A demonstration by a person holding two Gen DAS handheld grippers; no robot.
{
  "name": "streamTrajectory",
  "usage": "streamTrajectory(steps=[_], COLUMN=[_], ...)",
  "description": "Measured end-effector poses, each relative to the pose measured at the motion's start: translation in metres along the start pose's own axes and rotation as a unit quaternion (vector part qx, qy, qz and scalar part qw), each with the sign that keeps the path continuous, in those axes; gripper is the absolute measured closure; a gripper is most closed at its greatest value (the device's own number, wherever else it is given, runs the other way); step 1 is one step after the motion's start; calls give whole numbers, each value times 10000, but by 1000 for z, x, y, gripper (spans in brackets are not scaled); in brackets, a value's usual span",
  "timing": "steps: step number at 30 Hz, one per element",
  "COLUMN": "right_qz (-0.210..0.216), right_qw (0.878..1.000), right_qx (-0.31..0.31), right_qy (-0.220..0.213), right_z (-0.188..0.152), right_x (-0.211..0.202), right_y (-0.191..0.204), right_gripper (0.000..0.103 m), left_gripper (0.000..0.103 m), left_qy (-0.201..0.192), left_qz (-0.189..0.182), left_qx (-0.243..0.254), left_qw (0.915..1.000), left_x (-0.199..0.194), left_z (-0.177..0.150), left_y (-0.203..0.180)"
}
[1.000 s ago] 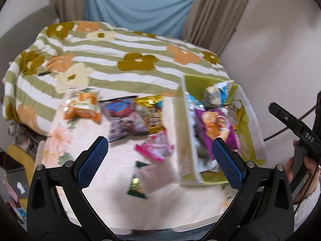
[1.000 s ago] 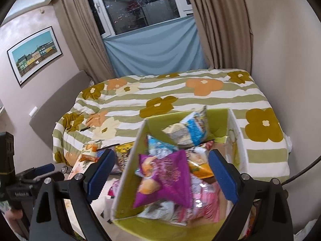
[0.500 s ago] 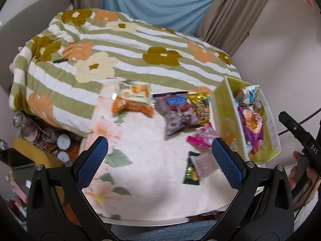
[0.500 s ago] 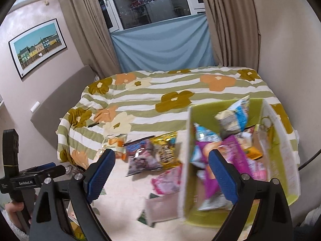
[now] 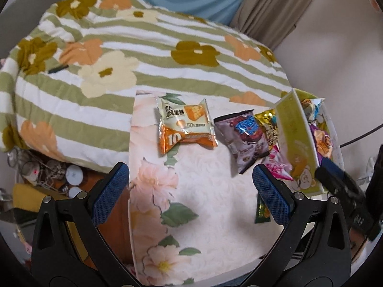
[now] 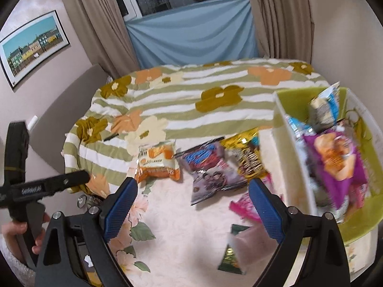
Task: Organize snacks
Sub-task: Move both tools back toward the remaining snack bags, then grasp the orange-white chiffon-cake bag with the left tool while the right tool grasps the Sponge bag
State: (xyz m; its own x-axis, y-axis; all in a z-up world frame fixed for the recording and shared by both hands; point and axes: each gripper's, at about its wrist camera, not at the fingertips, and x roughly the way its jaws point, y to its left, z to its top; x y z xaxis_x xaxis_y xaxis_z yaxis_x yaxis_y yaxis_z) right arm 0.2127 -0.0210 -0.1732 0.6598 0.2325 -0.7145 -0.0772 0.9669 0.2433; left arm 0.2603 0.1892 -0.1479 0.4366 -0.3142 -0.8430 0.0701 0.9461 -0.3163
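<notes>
**Both grippers wide open above loose snack packets beside a filled green bin**

The left gripper [image 5: 190,191] hangs over a table with a pale floral cloth [image 5: 203,215], its blue-padded fingers [image 5: 110,193] spread wide with nothing between them. The right gripper [image 6: 191,208] is likewise spread wide and empty, angled down at the same table.

Loose packets lie in a row on the cloth along the edge nearest the bed. At the left end is an orange-and-white cake packet [image 5: 185,125], printed with Chinese characters. Just beside it on the right is a grey-purple packet with a blue logo [image 5: 244,138], and against that a gold packet [image 5: 268,125], which sits next to the wall of a green storage bin [image 5: 296,143]. A pink packet [image 5: 277,167] lies near the bin's wall, closer to the camera, and a dark green sachet [image 5: 262,211] lies closer still, partly hidden behind the left gripper's right finger.

The bin stands at the right end of the table and is full of packets, among them a purple chip bag [image 6: 335,157] and a blue-and-silver bag [image 6: 325,105] standing at the far end.

Behind the table is a bed with a green-striped, flower-patterned duvet [image 6: 191,100]. A person's hand [image 6: 19,234] grips the left tool's handle.
</notes>
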Motion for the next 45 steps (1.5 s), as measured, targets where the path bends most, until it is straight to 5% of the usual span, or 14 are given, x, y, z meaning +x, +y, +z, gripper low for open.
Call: streamTrajectory(steps=[14,24,37,45], right_qz=[-228,-290,-32,-14], right_qw=[9954,9880,9826,9820], right_qx=[-659,-1053,-1143,-1063], right_qy=[653,1094,1465,1563], right_z=[-1,1,6,4], right_x=[87,137,174,185], right_y=[-1,-14,-17,-24], right_gripper=[11,11,13,17], left_gripper=[1,1,1,2], left_qy=[609,985,978,1142], left_qz=[208,777,1475,1177], left_qx=[-370,-345,369,344], left_qw=[9972,9915,9835,9859], left_x=[106,171,199,202], left_z=[35,54,65,58], left_y=[-3,-18,-28,-16])
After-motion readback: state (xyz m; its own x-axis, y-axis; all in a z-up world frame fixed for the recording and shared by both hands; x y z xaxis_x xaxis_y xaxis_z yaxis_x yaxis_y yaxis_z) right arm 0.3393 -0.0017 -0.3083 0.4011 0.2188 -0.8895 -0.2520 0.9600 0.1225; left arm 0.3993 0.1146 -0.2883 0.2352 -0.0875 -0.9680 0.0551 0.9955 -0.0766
